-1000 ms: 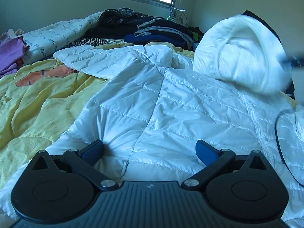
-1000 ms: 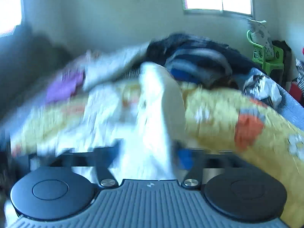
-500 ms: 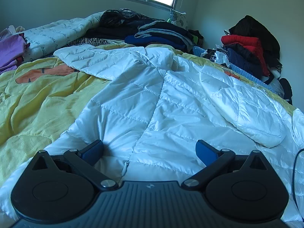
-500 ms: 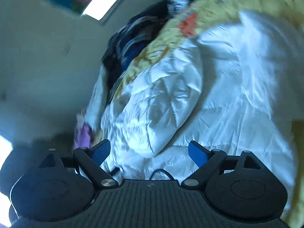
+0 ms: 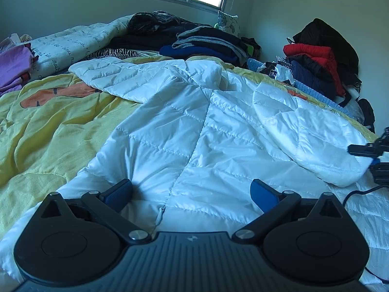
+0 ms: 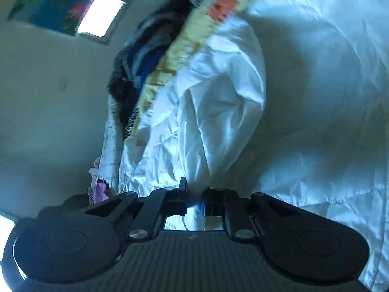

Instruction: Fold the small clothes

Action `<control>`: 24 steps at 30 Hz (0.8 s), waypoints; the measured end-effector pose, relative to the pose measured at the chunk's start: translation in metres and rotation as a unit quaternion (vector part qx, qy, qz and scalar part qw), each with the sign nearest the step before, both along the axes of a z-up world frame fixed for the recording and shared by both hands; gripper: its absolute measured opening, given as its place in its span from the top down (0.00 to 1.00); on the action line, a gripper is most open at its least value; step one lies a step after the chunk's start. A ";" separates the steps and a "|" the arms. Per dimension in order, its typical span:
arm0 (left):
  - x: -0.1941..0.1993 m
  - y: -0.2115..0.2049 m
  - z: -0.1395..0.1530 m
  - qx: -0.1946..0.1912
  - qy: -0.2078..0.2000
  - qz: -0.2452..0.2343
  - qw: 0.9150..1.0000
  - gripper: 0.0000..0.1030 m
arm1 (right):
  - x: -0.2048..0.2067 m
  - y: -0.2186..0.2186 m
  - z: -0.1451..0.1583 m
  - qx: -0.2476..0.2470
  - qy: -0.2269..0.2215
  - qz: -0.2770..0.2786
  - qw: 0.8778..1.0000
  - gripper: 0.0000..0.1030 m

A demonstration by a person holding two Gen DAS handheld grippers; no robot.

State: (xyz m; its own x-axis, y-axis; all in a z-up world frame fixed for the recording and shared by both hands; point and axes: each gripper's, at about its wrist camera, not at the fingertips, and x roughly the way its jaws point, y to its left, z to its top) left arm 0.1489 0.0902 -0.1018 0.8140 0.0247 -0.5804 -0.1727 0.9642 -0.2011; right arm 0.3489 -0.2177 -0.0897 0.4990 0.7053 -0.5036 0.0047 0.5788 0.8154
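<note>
A white quilted puffer jacket (image 5: pixel 194 131) lies spread front-up on a yellow bedspread (image 5: pixel 48 126). Its right sleeve (image 5: pixel 308 141) is folded across the body. My left gripper (image 5: pixel 192 192) is open, its blue pads resting on the jacket's lower hem around the zipper. My right gripper (image 6: pixel 193 198) is shut on the cuff end of that sleeve (image 6: pixel 218 121); it also shows at the right edge of the left wrist view (image 5: pixel 372 155). The other sleeve (image 5: pixel 116 77) lies stretched out to the far left.
Piles of dark folded clothes (image 5: pixel 204 43) sit at the head of the bed. Red and black jackets (image 5: pixel 318 56) are stacked at the far right by the wall. Purple clothes (image 5: pixel 12 68) and a printed quilt (image 5: pixel 68 46) lie at the far left.
The right gripper laid the raised sleeve down across the jacket body, opened, and has now shut on the cuff again. The left gripper has stayed still and open at the hem.
</note>
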 end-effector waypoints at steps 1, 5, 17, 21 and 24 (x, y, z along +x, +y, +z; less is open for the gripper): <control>0.000 -0.001 0.001 0.003 0.001 0.000 1.000 0.00 | -0.003 -0.002 0.001 0.003 -0.002 0.002 1.000 0.87; -0.003 -0.004 0.025 -0.025 0.010 0.001 1.000 0.00 | -0.006 -0.018 -0.005 0.011 0.004 -0.014 1.000 0.87; 0.104 -0.033 0.039 -0.328 0.094 -0.086 0.936 0.00 | 0.004 -0.027 -0.009 0.114 0.002 -0.028 0.993 0.86; 0.128 -0.039 0.023 -0.318 0.117 -0.028 0.940 0.12 | 0.002 -0.034 -0.010 0.115 0.003 -0.033 0.993 0.86; 0.142 -0.045 0.018 -0.302 0.151 -0.053 0.940 0.73 | -0.001 -0.038 -0.012 0.071 0.006 -0.036 0.997 0.86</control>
State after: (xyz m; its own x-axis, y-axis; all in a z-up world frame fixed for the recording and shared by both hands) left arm 0.2906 0.0453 -0.0836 0.5892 -0.4550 -0.6677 -0.2200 0.7049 -0.6744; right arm 0.3481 -0.2554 -0.1015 0.5453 0.7324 -0.4077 0.0531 0.4553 0.8888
